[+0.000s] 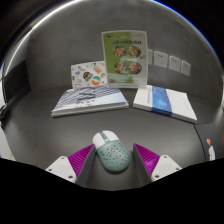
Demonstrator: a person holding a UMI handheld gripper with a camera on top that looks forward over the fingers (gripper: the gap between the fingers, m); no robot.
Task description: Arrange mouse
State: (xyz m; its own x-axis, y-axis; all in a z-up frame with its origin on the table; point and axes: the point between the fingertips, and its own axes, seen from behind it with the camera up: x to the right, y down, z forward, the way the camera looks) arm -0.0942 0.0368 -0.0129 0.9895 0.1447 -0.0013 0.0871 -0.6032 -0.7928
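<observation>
Mouse (pixel 108 153), pale mint green with small speckles, lies on a dark grey table (pixel 40 135) between the 2 fingers of the gripper (pixel 110 160). The fingers stand apart, their magenta pads (pixel 78 157) on either side of it with a gap showing. Beyond it lie a flat book (pixel 92 100) and a blue-edged white book (pixel 165 103); 2 printed cards (pixel 124 57) stand against the wall.

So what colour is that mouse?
The mouse is pale mint green with small dark speckles and a white front; the gripper view shows it between the open fingers.
</observation>
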